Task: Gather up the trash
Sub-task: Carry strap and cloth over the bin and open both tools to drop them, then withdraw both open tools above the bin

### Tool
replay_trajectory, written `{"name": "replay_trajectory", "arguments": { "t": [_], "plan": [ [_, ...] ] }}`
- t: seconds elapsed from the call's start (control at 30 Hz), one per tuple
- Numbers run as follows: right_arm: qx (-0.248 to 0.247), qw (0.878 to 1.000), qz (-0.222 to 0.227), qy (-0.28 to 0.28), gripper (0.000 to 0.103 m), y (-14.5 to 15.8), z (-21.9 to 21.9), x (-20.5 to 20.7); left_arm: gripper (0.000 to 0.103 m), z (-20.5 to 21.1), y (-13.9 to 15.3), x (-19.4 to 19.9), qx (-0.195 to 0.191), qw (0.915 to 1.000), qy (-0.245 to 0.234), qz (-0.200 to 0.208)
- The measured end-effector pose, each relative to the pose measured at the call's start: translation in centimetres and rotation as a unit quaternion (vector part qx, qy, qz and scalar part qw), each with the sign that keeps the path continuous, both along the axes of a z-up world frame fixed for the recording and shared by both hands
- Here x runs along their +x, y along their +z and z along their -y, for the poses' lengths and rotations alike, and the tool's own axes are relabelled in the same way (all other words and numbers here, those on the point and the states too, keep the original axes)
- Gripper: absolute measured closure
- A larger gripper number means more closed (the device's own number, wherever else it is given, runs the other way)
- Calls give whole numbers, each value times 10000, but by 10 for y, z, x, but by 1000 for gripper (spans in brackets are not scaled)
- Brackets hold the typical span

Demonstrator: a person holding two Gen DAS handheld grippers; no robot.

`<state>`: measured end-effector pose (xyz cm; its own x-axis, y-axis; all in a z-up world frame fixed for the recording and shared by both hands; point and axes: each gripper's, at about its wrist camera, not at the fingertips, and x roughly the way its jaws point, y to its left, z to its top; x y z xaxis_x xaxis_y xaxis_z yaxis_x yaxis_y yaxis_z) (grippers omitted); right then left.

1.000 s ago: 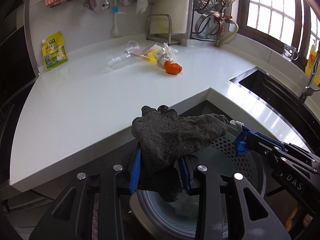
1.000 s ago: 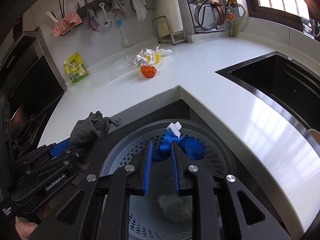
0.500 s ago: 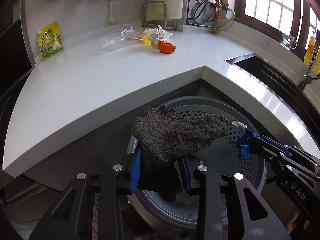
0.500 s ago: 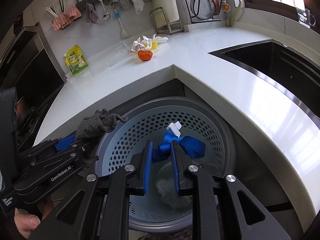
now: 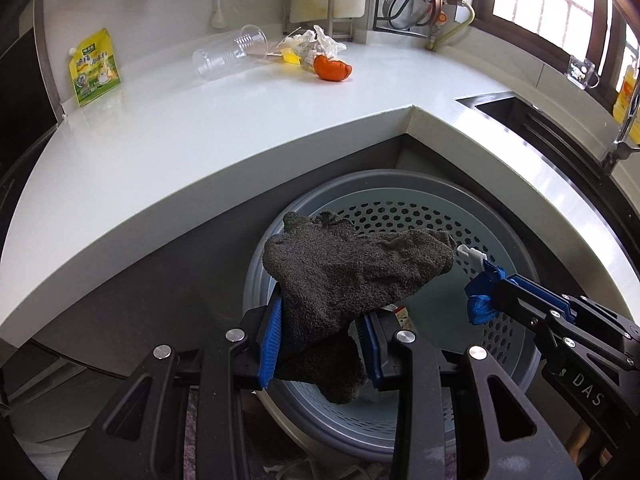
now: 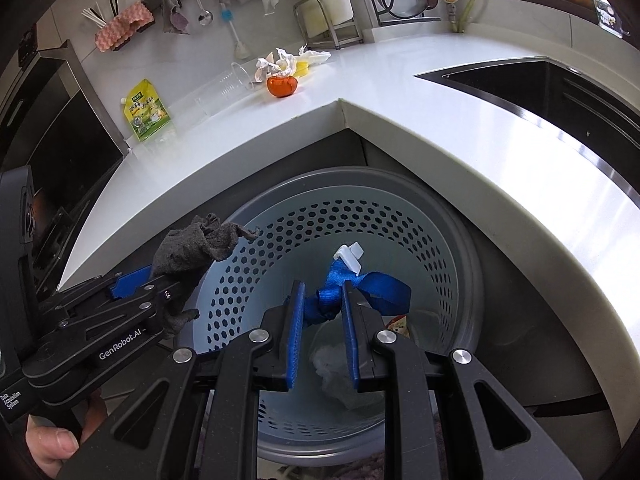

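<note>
So both claws are loaded up and hanging over the perforated bin point(image 5: 400, 216) that sits tucked under the corner of the white desk point(image 5: 200, 140). The left claw point(image 5: 320, 332) is clamped narrow on a dark grey rag point(image 5: 352, 276), which bunches up above the pads and dangles a tail below them, right over the near-left part of the bin's opening. The right claw point(image 6: 320, 312) is squeezed tight on a knotted blue strap point(image 6: 360, 284) with a little white clip point(image 6: 350, 256) on its end, and that one sits more toward the middle of the bin.

The bit that matters for the drop, I reckon: both pieces are already inside the rim line looking down, so the bin lies straight below each claw, no sideways travel needed. The rag's long side runs across the bin toward the right claw, and its tip ends just short of the white clip, so I'd guess letting go one at a time avoids a tangle. The rag sits closer to the bin's left wall, so it could catch the rim.

There's already some crumpled white stuff point(image 6: 340, 376) at the bottom of the bin. Back on the desk, far from the bin, more trash waits: a tipped clear cup point(image 5: 230, 56), crumpled wrappers point(image 5: 316, 42) and something orange point(image 5: 332, 70)
</note>
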<state>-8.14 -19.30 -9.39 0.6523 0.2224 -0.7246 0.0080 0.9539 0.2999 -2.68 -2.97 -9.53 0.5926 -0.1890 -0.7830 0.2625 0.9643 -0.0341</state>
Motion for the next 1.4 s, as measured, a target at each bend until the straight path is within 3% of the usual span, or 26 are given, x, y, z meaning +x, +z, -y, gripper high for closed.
{"name": "replay_trajectory", "arguments": {
  "t": [0.4, 0.5, 0.57, 0.73, 1.0, 1.3, 1.4],
  "plan": [
    [20, 9999, -147, 7, 84, -11, 0, 6, 65, -4, -8, 6, -54, 9998, 64, -164],
    [17, 9999, -162, -8, 84, -12, 1, 7, 60, -6, -8, 5, -71, 9998, 82, -158],
    [27, 9999, -163, -28, 83, -13, 2, 6, 52, -7, -6, 4, -62, 9999, 98, -113],
    [-6, 9999, -59, -131, 61, -10, 5, 2, 39, -10, -2, 3, -93, 9998, 177, -33],
    [9, 9998, 35, -184, 53, -7, 9, -2, 34, -16, 0, 3, -103, 9996, 267, 12],
    [8, 9997, 154, -200, 46, -2, 11, -4, 18, -22, 12, -1, -221, 9986, 347, 325],
    [-17, 9993, 328, -204, 37, 4, 11, -8, 14, -26, 18, -4, -275, 9980, 358, 452]
  ]
}}
